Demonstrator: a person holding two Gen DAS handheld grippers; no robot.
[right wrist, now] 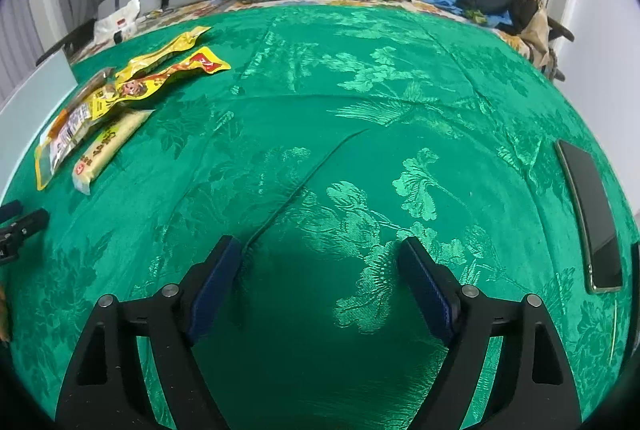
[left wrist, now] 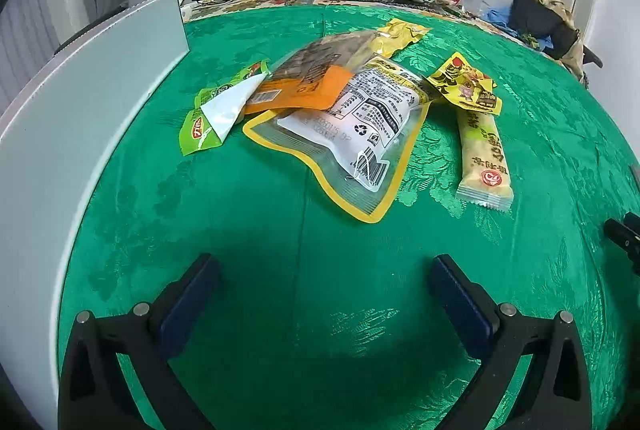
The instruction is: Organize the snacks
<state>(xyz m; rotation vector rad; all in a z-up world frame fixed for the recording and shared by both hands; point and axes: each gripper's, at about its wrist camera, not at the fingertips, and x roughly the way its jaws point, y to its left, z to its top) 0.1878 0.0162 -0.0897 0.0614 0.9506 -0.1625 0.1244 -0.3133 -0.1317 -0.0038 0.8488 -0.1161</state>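
Snacks (left wrist: 340, 102): heaped ahead of left claw (left wrist: 324, 278), maybe overlapping
Left claw: released, empty
Right claw (right wrist: 320, 262): released, over cloth (right wrist: 360, 90)
Phone (right wrist: 592, 218): right of it

A loose pile of snack packets is spread flat on the green cloth. A clear yellow-bordered pouch (left wrist: 352, 134), label side up, is overlapped by an orange packet (left wrist: 296, 90). A green packet (left wrist: 212, 110) is laid at its left; a cream bar (left wrist: 482, 154) and a small yellow packet (left wrist: 466, 82) at its right, a crumpled yellow wrapper (left wrist: 400, 34) behind.
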